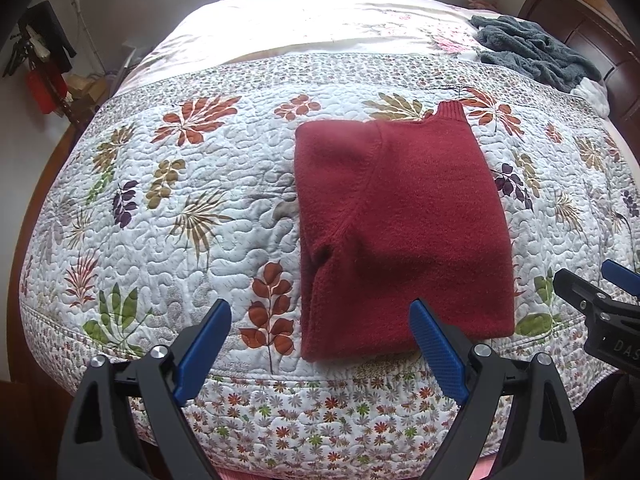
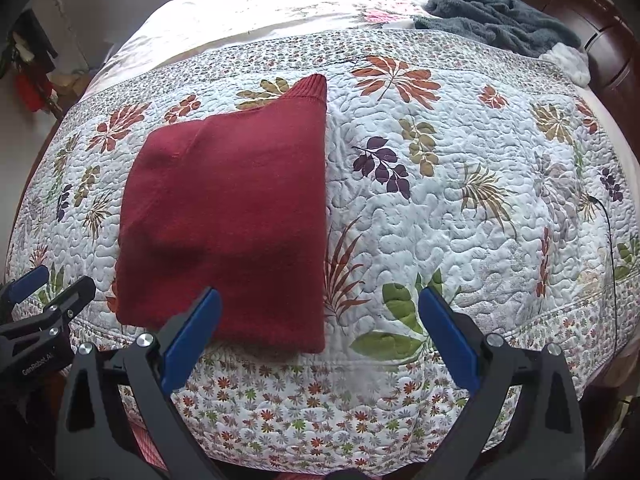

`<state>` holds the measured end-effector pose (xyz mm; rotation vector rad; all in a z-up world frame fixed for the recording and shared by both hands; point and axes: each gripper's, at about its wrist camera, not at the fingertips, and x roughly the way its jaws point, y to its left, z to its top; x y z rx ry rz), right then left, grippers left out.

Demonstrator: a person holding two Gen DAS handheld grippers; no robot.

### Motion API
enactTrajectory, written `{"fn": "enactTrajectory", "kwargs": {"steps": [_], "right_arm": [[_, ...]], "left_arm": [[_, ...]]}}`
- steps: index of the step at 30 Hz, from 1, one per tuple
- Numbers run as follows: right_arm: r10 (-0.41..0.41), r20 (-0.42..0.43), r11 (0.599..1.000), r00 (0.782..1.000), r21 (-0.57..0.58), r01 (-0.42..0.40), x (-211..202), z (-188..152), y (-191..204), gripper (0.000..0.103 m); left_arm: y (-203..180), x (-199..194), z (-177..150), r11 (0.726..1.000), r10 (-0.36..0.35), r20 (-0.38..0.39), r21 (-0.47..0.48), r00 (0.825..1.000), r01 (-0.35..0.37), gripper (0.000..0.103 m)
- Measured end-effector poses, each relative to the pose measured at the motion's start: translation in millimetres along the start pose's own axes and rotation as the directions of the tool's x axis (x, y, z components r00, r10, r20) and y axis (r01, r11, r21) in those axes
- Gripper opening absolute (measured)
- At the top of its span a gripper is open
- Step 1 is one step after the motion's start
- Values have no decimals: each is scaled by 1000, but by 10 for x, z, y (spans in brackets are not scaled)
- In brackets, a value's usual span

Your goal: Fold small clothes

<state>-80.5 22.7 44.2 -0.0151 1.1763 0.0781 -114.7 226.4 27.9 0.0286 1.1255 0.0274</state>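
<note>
A dark red knit sweater [image 1: 404,224] lies folded into a compact rectangle on the floral quilt [image 1: 180,208], its ribbed collar at the far right corner. The left gripper [image 1: 320,312] is open over the sweater's near left corner, nothing between its blue pads. In the right wrist view the same sweater [image 2: 228,216] sits left of centre. The right gripper [image 2: 318,300] is open above the sweater's near right corner and the bare quilt [image 2: 460,208], holding nothing. Each gripper shows at the edge of the other's view.
A grey fluffy blanket [image 1: 532,48] lies bunched at the far right by the dark wooden headboard [image 1: 580,28]. The bed's near edge drops off just under both grippers. Clutter and a red item [image 1: 44,88] stand by the wall on the left.
</note>
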Motion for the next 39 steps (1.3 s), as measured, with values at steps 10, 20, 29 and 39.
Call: {"fn": "enactTrajectory", "kwargs": {"steps": [10,20,29,39], "right_arm": [[0,5,1000,1000,-9,0,5,25,-4,98],[3,14,1000,1000,-8,-3,0,46,6,98],[3,14,1000,1000,-4,-3,19,63,-12,98],[-5,11,1000,1000,-1,5,22,40,-11,98]], "left_arm": [[2,20,4,1000,3,-5,3,1000,-3,91],[5,20,17,1000,5,-4,4,1000,-5,91],[23,31,30,1000,5,-3,4,1000,-5,91],[16,27,29,1000,7,4,1,1000,-7,91]]}}
